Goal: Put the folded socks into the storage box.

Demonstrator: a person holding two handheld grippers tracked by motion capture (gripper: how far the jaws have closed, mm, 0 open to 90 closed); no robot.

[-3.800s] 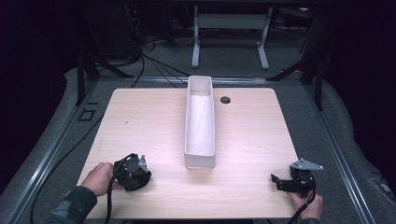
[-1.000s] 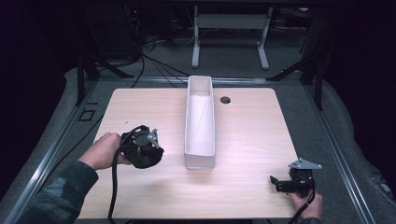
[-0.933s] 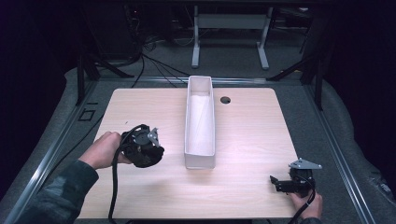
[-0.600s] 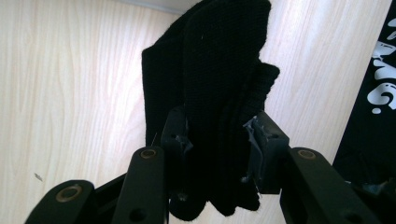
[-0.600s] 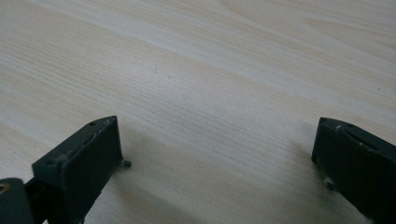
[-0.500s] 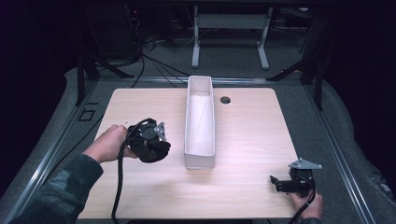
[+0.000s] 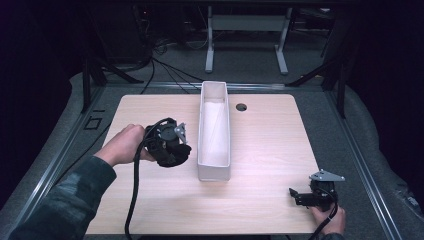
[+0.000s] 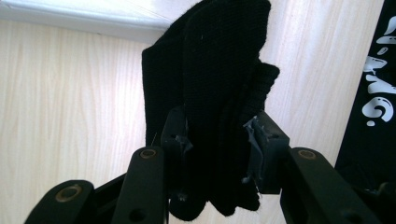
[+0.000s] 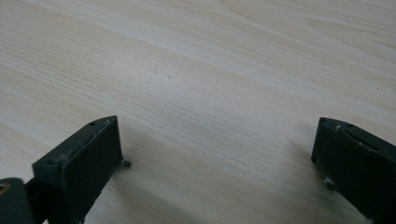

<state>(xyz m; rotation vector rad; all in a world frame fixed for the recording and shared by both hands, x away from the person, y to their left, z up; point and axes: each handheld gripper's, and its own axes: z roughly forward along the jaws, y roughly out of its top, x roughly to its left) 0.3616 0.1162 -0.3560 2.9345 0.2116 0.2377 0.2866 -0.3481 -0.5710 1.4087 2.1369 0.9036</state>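
Black soft cloth [image 8: 219,93] pinched tight in left gripper [image 8: 215,149], just beside long white plastic bin [image 7: 215,131].
Cloth sticks out past the jaws, toward the bin. Right gripper [image 9: 217,158] rests wide open, holding nothing, on light wooden table [image 7: 260,200].

white marks on black strip [image 8: 373,70], unreadable

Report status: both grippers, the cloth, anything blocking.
Left gripper shut on bunched black knit cloth, held beside the long white rectangular bin. Right gripper open, low over pale wooden table. Nothing blocking.
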